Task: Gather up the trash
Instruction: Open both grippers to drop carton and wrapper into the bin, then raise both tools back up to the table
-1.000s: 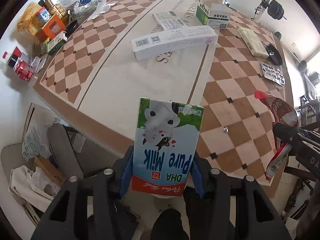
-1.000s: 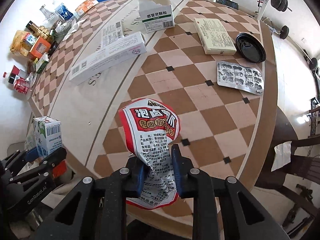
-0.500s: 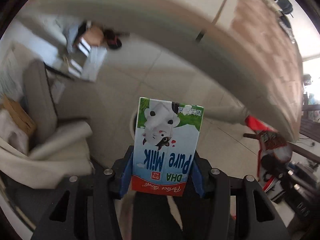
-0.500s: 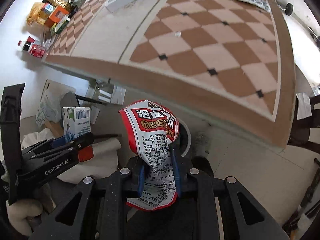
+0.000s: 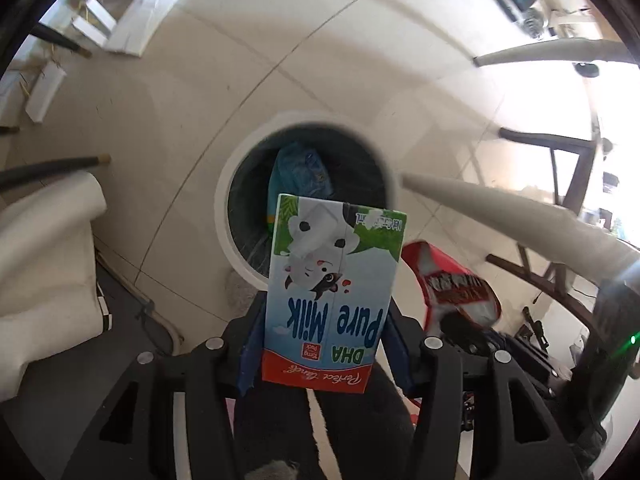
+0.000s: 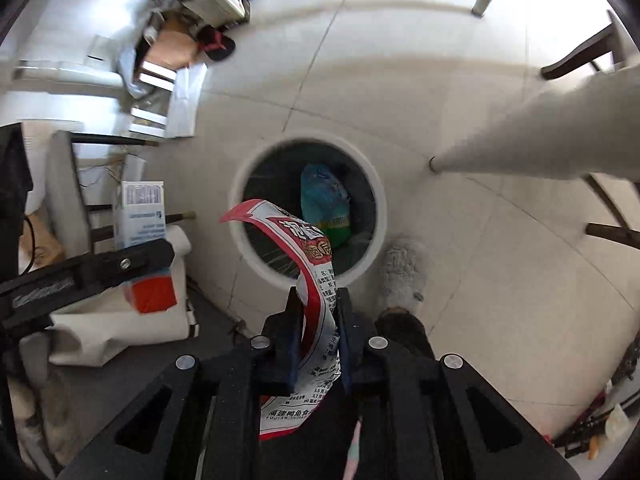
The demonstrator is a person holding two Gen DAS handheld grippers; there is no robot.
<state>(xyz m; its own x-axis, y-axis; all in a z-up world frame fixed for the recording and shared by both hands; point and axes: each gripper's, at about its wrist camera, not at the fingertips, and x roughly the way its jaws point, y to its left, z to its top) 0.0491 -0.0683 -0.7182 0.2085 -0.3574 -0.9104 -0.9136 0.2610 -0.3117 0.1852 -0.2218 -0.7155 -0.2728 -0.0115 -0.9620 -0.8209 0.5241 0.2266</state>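
Note:
Both grippers point down at a round white-rimmed trash bin (image 5: pixel 224 200) on the tiled floor, with a blue-green bag (image 5: pixel 304 168) lying inside it. The blue and white milk carton (image 5: pixel 332 292) stands between the jaws of my left gripper (image 5: pixel 323 310), which are opening. It sits slightly askew, with a thin gap at the right pad. My right gripper (image 6: pixel 318 300) is shut on a red and white snack wrapper (image 6: pixel 316 264) that hangs over the bin's rim (image 6: pixel 380 208). The right wrist view shows the carton (image 6: pixel 140 212) left of the bin.
A white table leg (image 6: pixel 540 132) slants down right of the bin. Dark chair legs (image 5: pixel 560 144) stand further right. A white cushion (image 5: pixel 44 264) lies left, with cardboard and papers (image 6: pixel 172 56) behind. A grey furry slipper (image 6: pixel 400 276) rests beside the bin.
Both grippers have dropped from above the tabletop to just over the bin on the floor, now pointing steeply down. The carton has tilted a little between the left jaws.

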